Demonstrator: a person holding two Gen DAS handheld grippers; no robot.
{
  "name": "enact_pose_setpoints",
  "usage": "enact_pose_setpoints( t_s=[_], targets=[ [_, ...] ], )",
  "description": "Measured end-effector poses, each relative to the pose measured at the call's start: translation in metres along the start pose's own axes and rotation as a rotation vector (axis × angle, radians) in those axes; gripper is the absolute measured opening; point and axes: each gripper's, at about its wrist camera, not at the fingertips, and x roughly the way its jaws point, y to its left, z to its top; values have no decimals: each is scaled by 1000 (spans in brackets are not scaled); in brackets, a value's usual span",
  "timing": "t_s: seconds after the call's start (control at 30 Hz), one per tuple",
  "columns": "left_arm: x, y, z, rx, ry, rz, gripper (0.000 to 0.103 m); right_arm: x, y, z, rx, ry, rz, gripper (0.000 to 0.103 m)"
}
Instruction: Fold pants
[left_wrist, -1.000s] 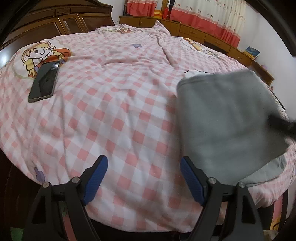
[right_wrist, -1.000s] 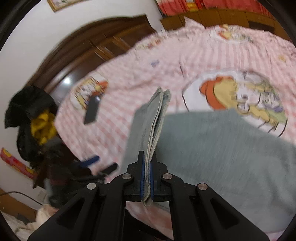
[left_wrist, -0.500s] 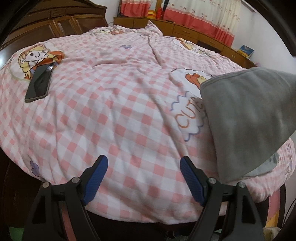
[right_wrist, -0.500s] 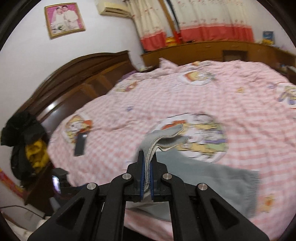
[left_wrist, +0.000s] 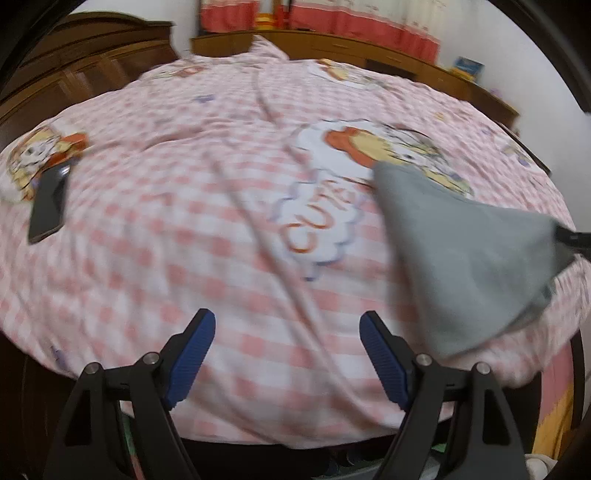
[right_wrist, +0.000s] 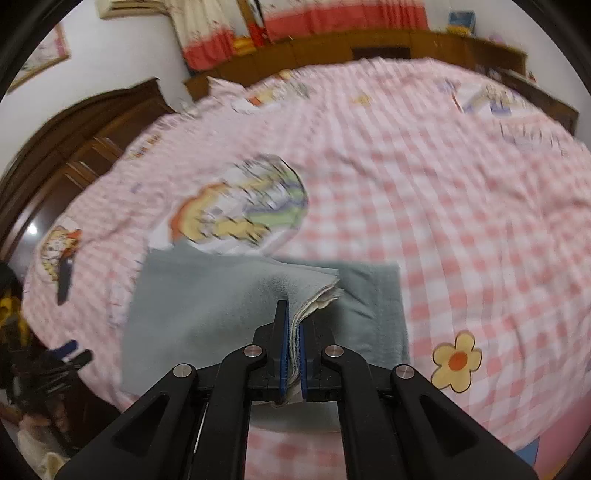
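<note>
Grey pants (right_wrist: 207, 295) on checked bedspread (right_wrist: 443, 221), edge clamped by right gripper (right_wrist: 291, 354), left gripper (left_wrist: 284, 354) spread wide beside pants, phone (left_wrist: 48, 203) well apart

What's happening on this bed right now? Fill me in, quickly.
A person is folding grey pants on a bed with a pink checked quilt. The right tongs are shut on several stacked layers of the pants and hold that edge lifted, while the rest of the pants lies on the quilt. The left tongs are open and hold nothing, above the near edge of the quilt, with the pants off to their right. A dark phone lies on the quilt to the left.
</note>
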Motion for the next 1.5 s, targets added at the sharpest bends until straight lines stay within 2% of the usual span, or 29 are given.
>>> enact_pose_setpoints(
  t_s=[0.13,0.23,0.37,0.5,0.6,0.67,0.8,0.93,1.1,1.37,1.5],
  targets=[
    [2,-32,-4,78,21,-68,84,35,-17,-15,-4,62,-46,5],
    [4,-50,-9,114,36,-117,84,43,-24,-23,24,70,-35,5],
    [7,-79,-15,200,27,-151,84,32,-29,-25,74,67,-11,12],
    [14,-105,-22,285,16,-159,84,14,-28,-30,73,55,-19,22],
    [21,-116,-27,311,28,-173,84,-1,-23,-38,63,34,-22,27],
    [27,-124,-29,332,29,-155,84,-9,-17,-45,48,32,0,28],
    [27,-128,-28,356,-7,-67,84,-14,8,-64,-18,61,81,28],
    [22,-123,-22,346,-33,-45,84,-5,35,-79,-76,101,169,28],
    [10,-119,-8,354,-78,-47,84,12,64,-87,-95,160,320,28],
    [6,-121,13,392,-128,0,84,49,103,-90,-75,200,404,28],
    [1,-114,18,367,-128,-35,84,60,118,-81,-73,155,398,28]
  ],
)
